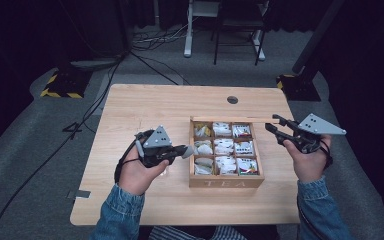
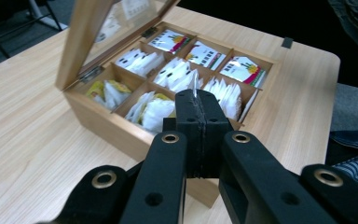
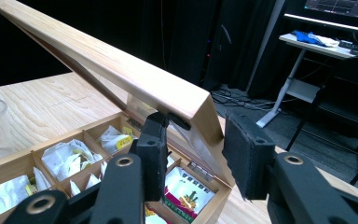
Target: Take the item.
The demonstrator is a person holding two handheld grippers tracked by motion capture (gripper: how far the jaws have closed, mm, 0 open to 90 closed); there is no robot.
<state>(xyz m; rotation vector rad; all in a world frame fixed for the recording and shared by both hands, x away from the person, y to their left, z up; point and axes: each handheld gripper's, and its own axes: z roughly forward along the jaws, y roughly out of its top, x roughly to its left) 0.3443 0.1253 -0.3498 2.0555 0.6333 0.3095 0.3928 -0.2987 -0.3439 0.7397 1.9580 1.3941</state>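
Clamped tight, the left gripper [image 2: 198, 100] pinches a thin tea packet [image 2: 195, 86] between its pads, only the packet's top edge peeking above them; in the high view this gripper [image 1: 184, 151] sits just beside the box's left wall, the packet apparently lifted clear of the middle compartments. Across the box, the right gripper [image 3: 193, 144] straddles the corner of the raised lid [image 3: 121, 65]: its left pad touches the lid's inner face, while the other pad stands apart from the outer face, so the lid is propped, not squeezed. Below lies the tea box [image 1: 225, 181], nine compartments of packets, resting on the table [image 1: 145, 105] right of centre. The risks look twofold. With so little packet showing in the grip, a sideways tug or a brush against a divider might pull it free and drop it back among the others. And since the lid leans on one pad alone, any drift of the right hand could let it swing down onto the left gripper or the packet.
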